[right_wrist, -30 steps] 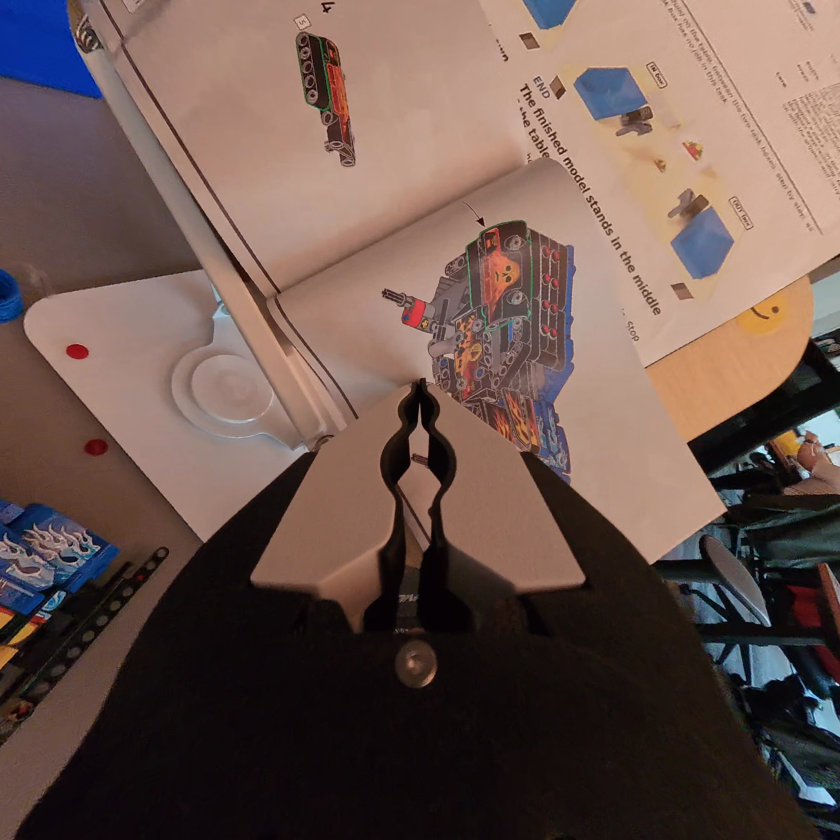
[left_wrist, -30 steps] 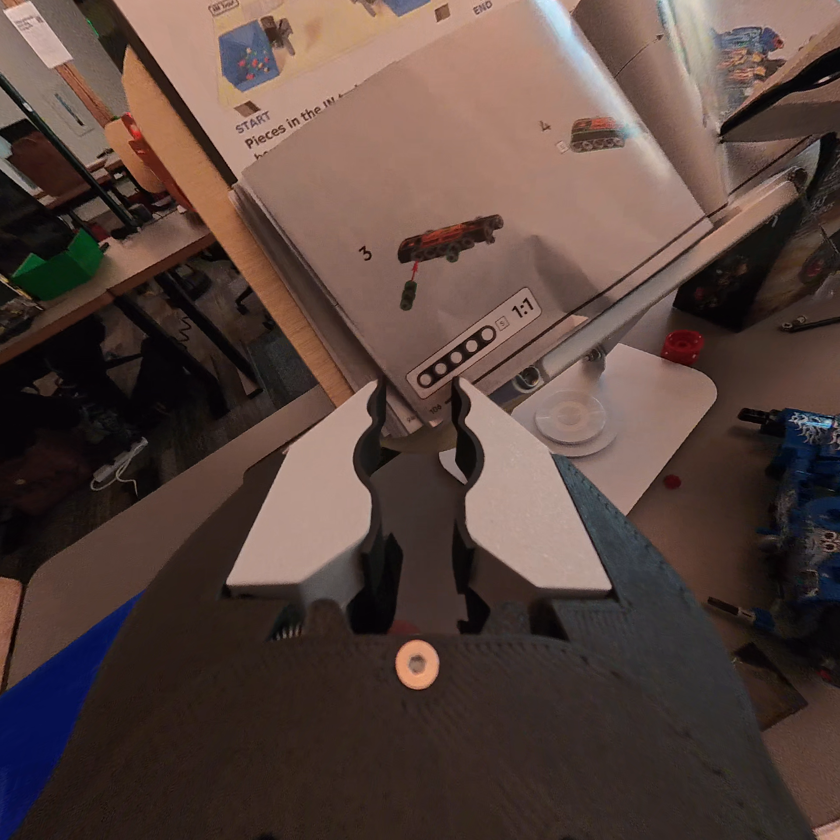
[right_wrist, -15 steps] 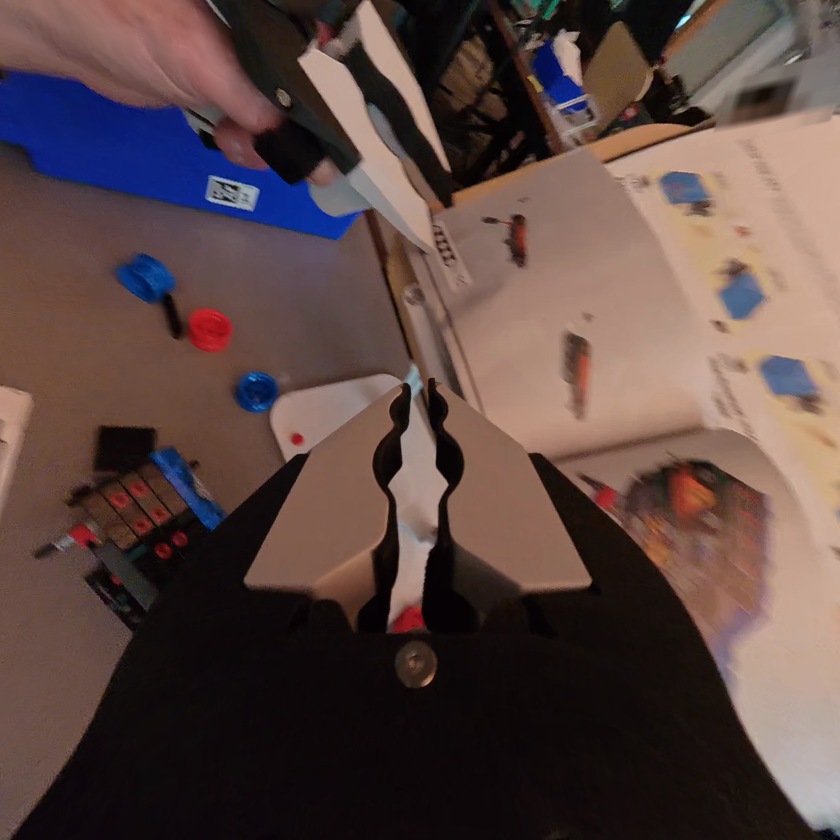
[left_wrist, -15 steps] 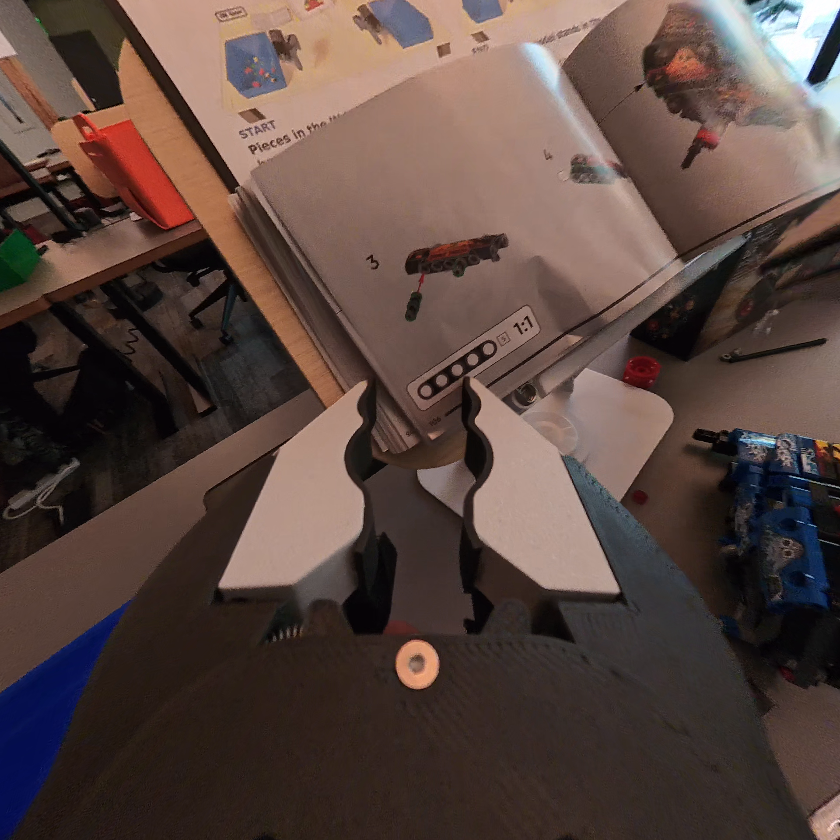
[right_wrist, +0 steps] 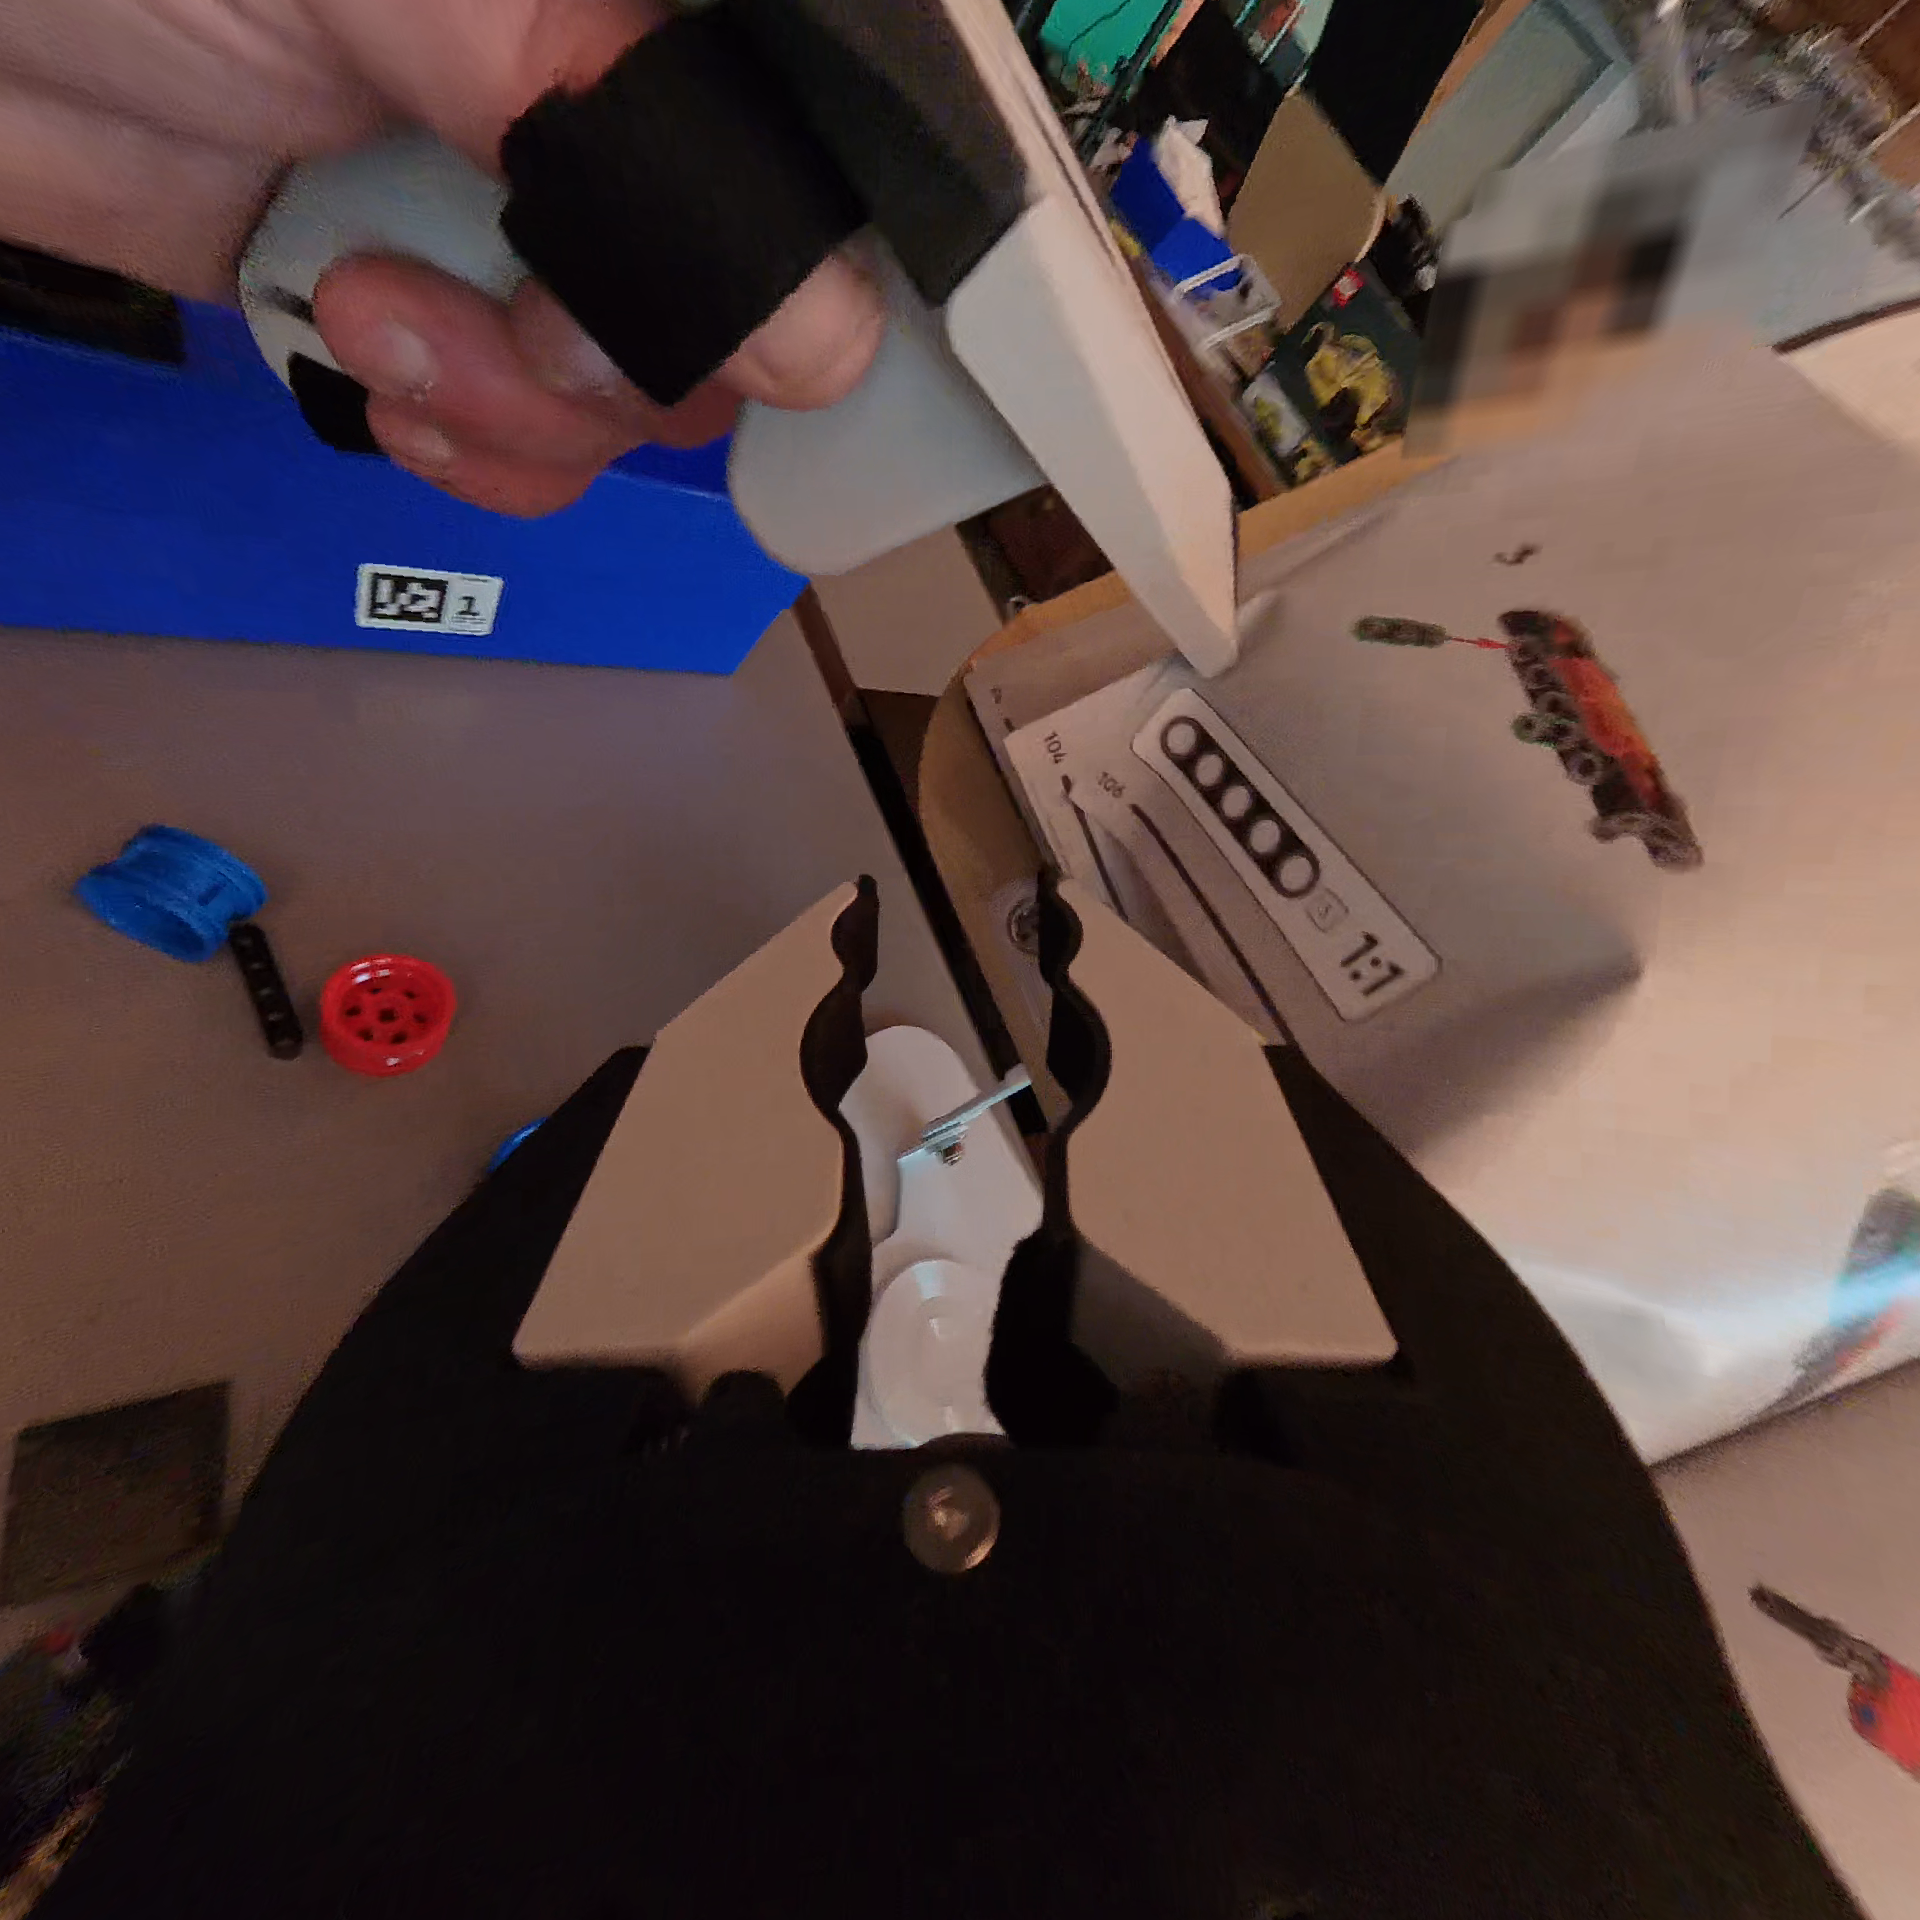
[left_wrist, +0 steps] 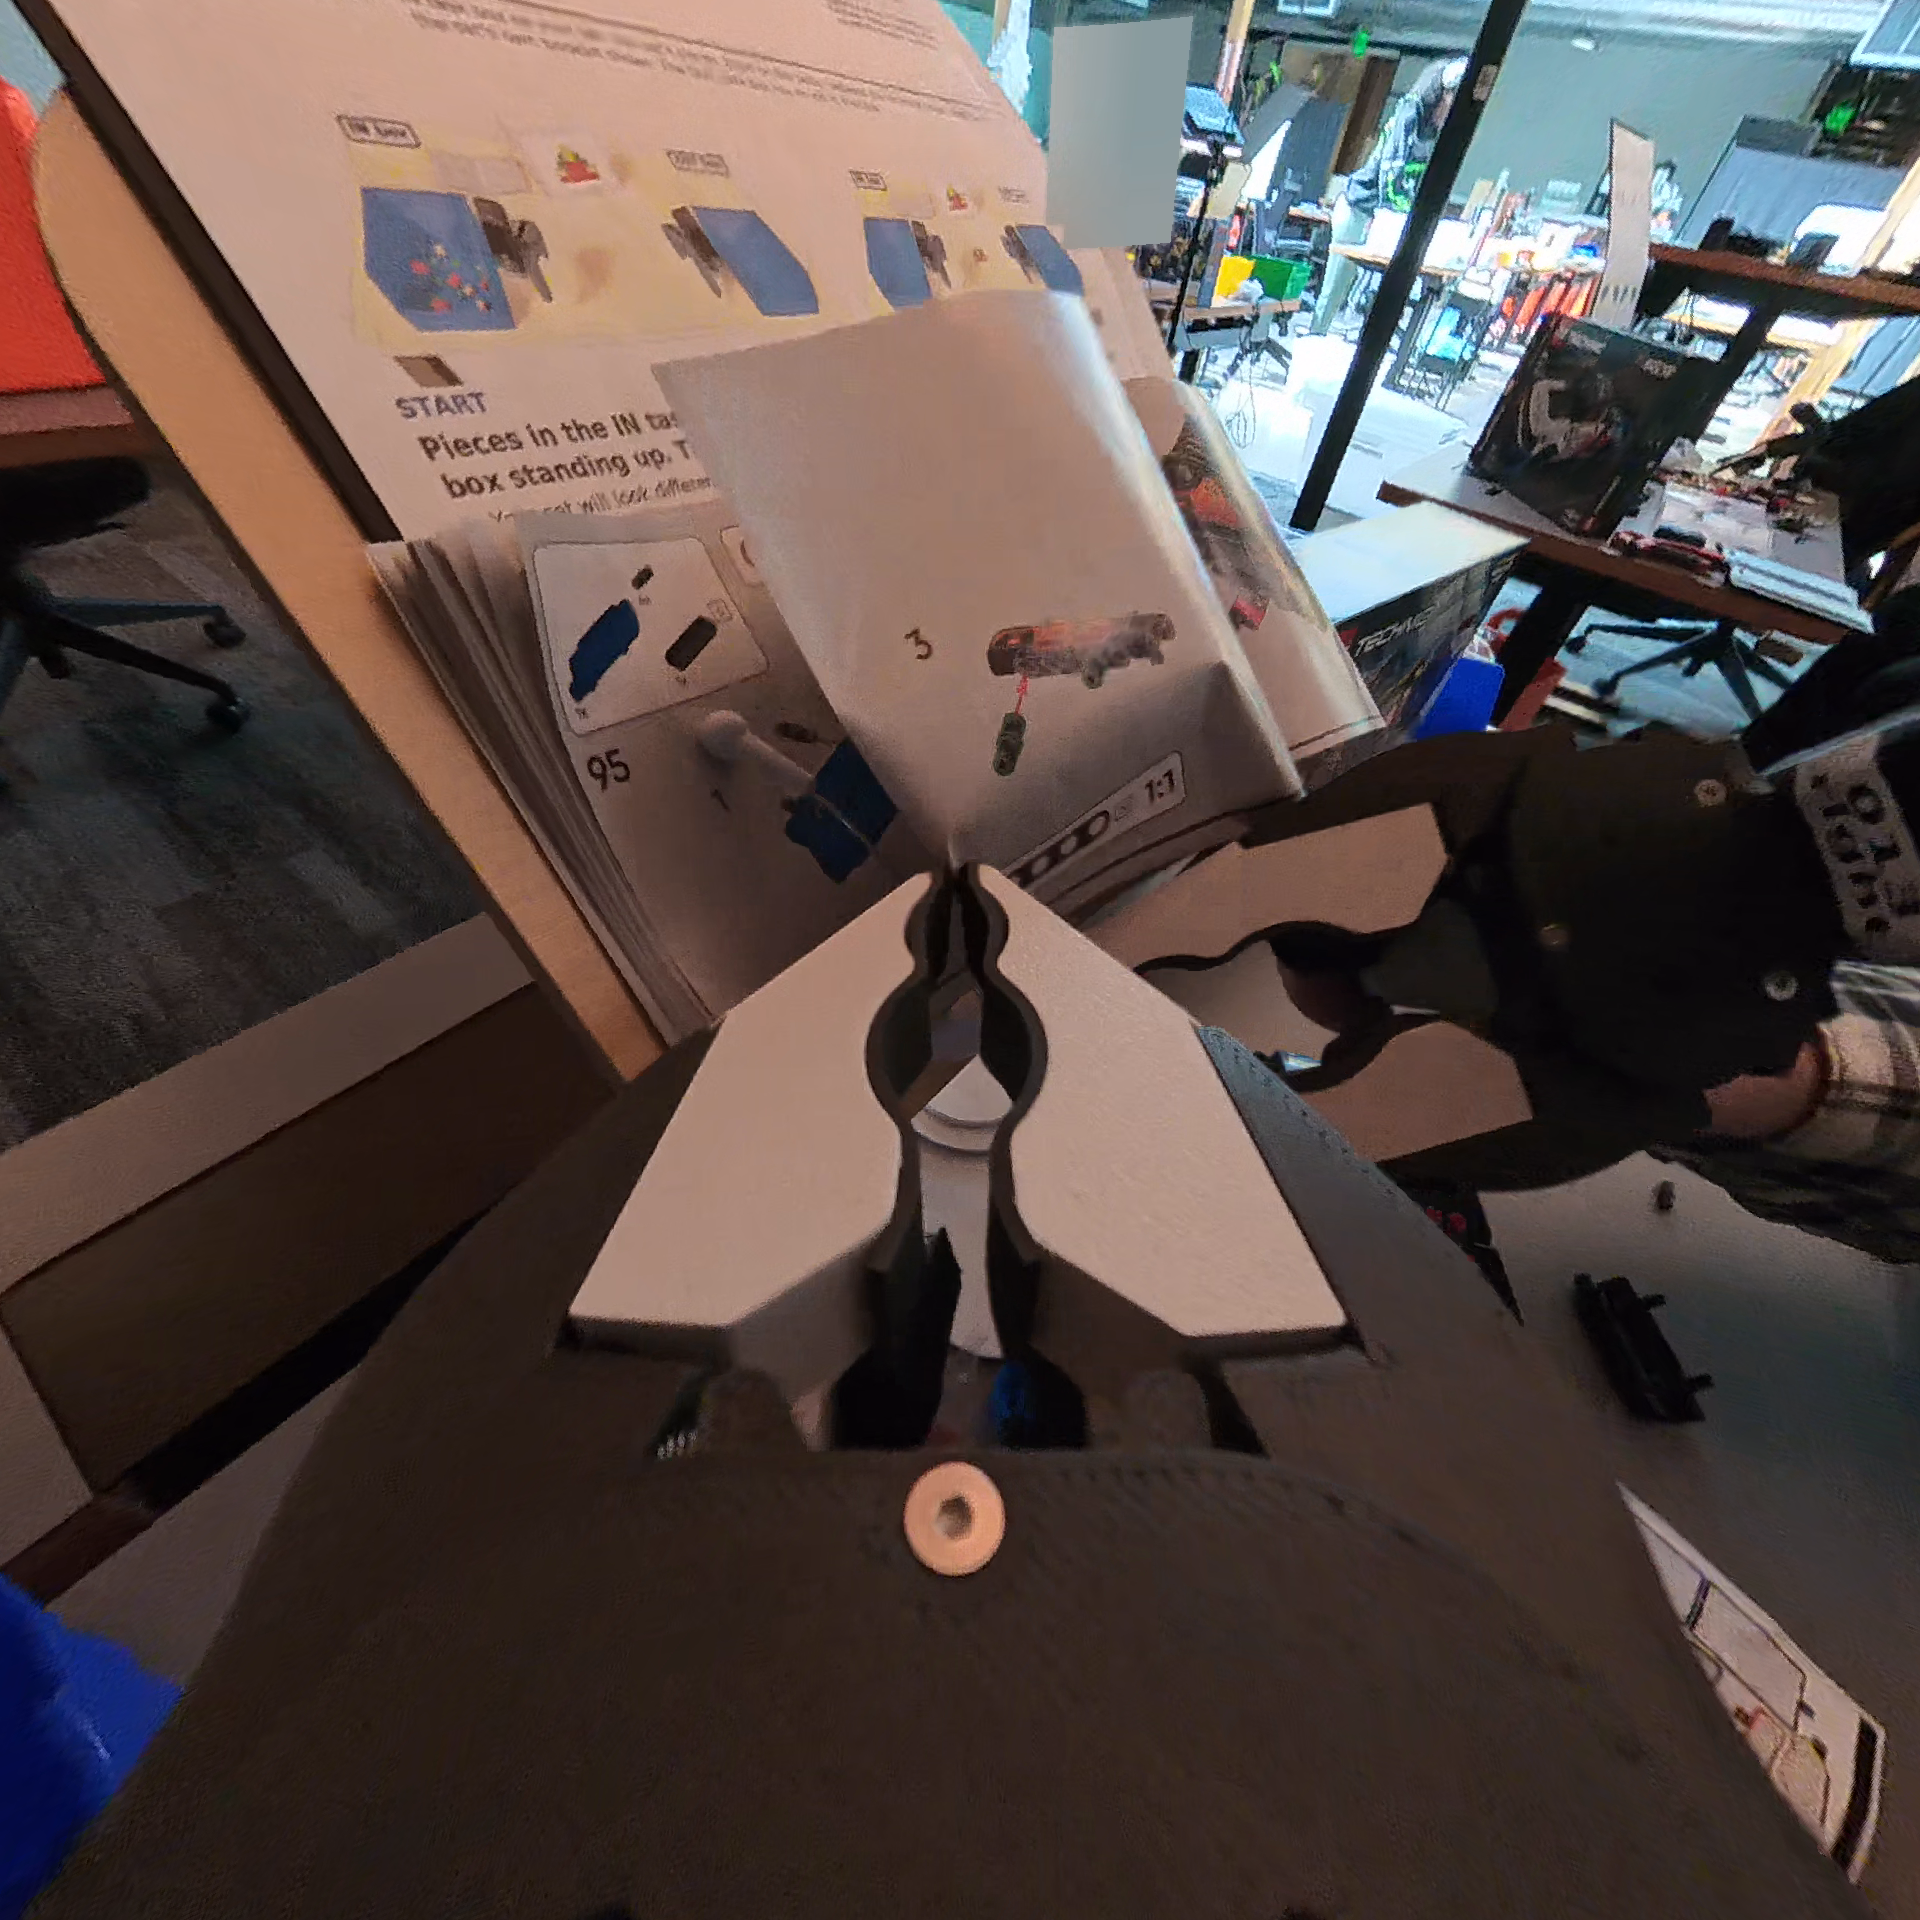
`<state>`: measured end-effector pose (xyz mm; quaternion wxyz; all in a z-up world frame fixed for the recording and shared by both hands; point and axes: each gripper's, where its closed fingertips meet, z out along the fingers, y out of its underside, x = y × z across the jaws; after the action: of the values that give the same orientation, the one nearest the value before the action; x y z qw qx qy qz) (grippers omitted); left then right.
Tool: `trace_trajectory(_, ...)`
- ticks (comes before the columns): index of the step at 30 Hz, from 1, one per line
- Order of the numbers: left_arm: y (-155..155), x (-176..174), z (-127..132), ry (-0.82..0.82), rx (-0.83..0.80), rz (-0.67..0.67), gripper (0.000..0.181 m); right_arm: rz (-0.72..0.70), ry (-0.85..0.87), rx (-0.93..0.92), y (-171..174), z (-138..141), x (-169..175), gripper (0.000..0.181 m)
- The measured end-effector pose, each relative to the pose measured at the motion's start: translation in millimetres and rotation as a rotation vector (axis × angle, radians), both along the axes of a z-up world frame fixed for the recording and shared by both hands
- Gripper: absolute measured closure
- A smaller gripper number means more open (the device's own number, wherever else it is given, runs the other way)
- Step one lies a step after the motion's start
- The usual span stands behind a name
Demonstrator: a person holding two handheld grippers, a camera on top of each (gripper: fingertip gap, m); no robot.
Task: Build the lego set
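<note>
The instruction booklet [left_wrist: 644, 727] stands open on a white stand. My left gripper [left_wrist: 956, 885] is shut on the lower corner of one page [left_wrist: 987, 582] and holds that page lifted off the stack. It also shows in the right wrist view [right_wrist: 1210, 644], held by a hand, with its tip on the page [right_wrist: 1455, 935]. My right gripper [right_wrist: 956, 896] is open and empty, just in front of the booklet's lower edge over the stand base [right_wrist: 935, 1309]. It shows in the left wrist view [left_wrist: 1132, 951] at the right, jaws apart.
A blue wheel [right_wrist: 171, 888], a black beam [right_wrist: 265, 987] and a red wheel [right_wrist: 387, 1013] lie on the grey table, left of the stand. A blue bin [right_wrist: 312, 520] stands behind them. A black part [left_wrist: 1642, 1351] lies at the right. A printed sheet [left_wrist: 623, 208] stands behind the booklet. About 6 cm separates my left fingertips from my right.
My left gripper has shut on the page corner and lifted the page. My right gripper has swung left to the booklet's lower edge and opened wider.
</note>
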<state>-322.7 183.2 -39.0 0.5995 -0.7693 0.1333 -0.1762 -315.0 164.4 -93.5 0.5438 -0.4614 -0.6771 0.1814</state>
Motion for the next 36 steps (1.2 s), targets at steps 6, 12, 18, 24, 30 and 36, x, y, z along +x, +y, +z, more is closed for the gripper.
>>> trace_trajectory(6, 1, 0, 11, 0.054, -0.007, -0.046, 0.181, -0.043, 0.0, 0.133, 4, 0, -18, 0.157)
trace_trajectory(12, 3, -3, 10, 0.111, -0.046, -0.05, 0.181, 0.067, 0.03, 0.007, -11, 1, -32, 0.181)
trace_trajectory(18, 11, -15, 1, 0.098, -0.081, -0.038, 0.181, 0.027, 0.04, 0.043, -3, 7, -22, 0.181)
trace_trajectory(24, 16, -17, 5, 0.121, -0.074, -0.049, 0.181, -0.061, 0.081, 0.065, 17, 10, -8, 0.15)
trace_trajectory(30, 22, -11, 7, 0.157, -0.079, -0.057, 0.181, -0.105, 0.053, 0.076, 24, 11, -10, 0.159)
trace_trajectory(36, 27, -9, 9, 0.174, -0.07, -0.056, 0.181, -0.144, -0.021, -0.01, 20, 6, -10, 0.169)
